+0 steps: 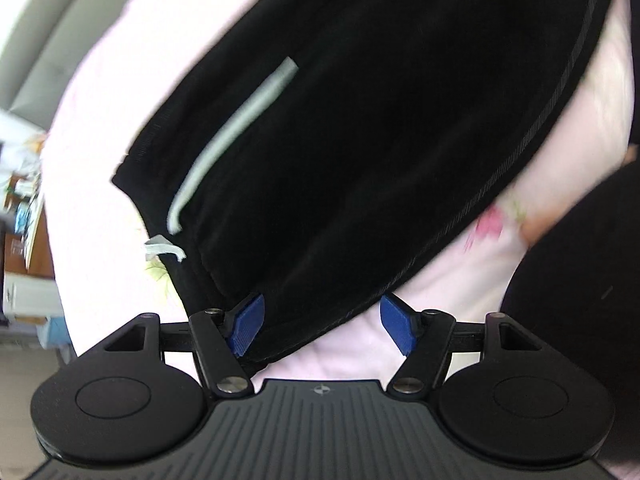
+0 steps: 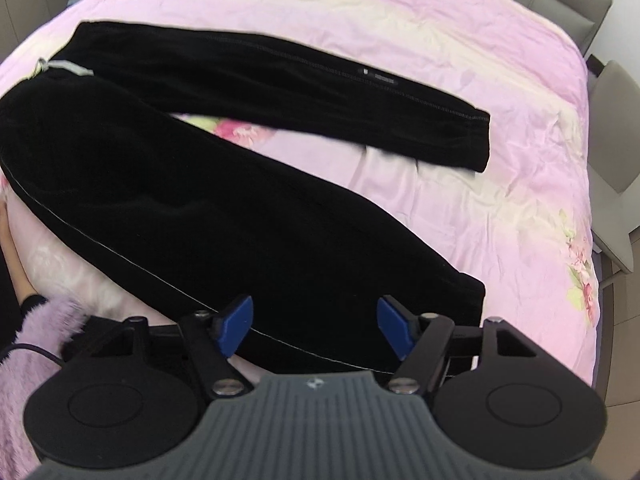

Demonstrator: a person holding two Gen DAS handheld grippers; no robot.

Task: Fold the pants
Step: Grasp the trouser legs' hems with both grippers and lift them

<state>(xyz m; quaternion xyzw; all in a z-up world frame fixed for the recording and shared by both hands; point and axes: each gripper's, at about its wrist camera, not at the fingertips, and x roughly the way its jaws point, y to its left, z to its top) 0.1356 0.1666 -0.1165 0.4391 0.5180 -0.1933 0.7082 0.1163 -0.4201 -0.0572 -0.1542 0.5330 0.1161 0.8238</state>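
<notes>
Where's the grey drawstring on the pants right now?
In the left wrist view, the grey drawstring sticks out at the pants' waistband, left of centre, on the pink bedspread.

Pants [image 2: 240, 216] lie spread on the bedcover [image 2: 500, 200], legs apart, headboard [image 2: 568, 0] behind

Both grippers are angling steeply downward. The left gripper [image 1: 324, 326] is hanging with its blue pads [image 1: 246, 330] spread apart, gripping nothing. The right gripper [image 2: 316, 326] is sitting the same way, jaws parted. A fuzzy lilac sleeve [image 2: 36, 332] is showing at lower left.
</notes>
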